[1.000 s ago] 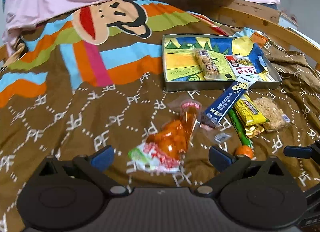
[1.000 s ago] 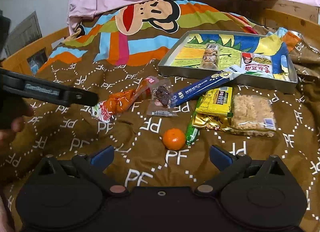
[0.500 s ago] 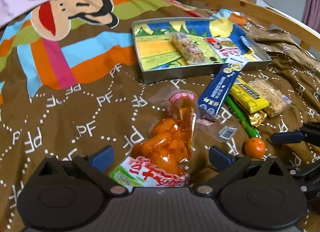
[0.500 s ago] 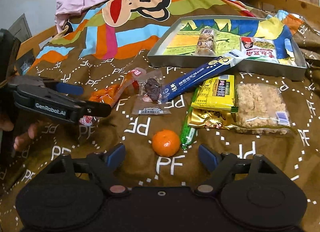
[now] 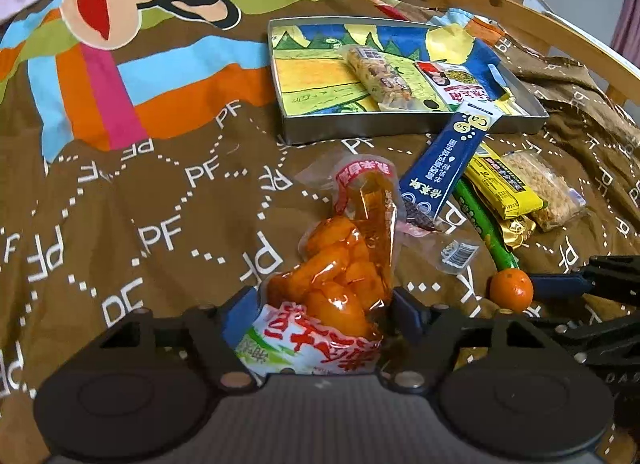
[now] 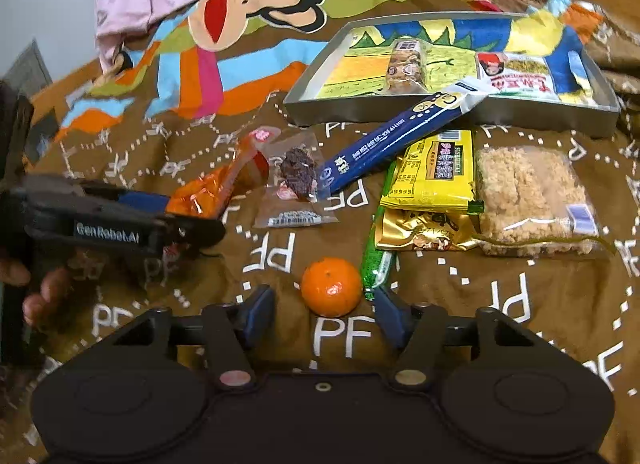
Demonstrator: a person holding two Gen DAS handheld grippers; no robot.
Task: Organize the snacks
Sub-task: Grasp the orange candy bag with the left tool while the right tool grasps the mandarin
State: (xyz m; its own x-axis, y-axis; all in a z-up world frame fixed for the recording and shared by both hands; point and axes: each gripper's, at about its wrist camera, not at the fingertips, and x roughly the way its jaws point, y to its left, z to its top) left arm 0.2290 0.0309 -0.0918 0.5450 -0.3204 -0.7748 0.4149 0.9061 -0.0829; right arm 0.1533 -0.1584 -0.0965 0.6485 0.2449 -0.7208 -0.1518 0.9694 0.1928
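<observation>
Partly hidden orange pouch [image 5: 340, 276] between closing left gripper [image 5: 320, 304] fingers, base cut off

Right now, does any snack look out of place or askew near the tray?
Yes. The blue stick packet lies askew: its upper end leans on the front rim of the tray, and its lower end rests on the blanket, overlapping the clear packet with a dark snack. Nothing looks spilled or torn.
</observation>
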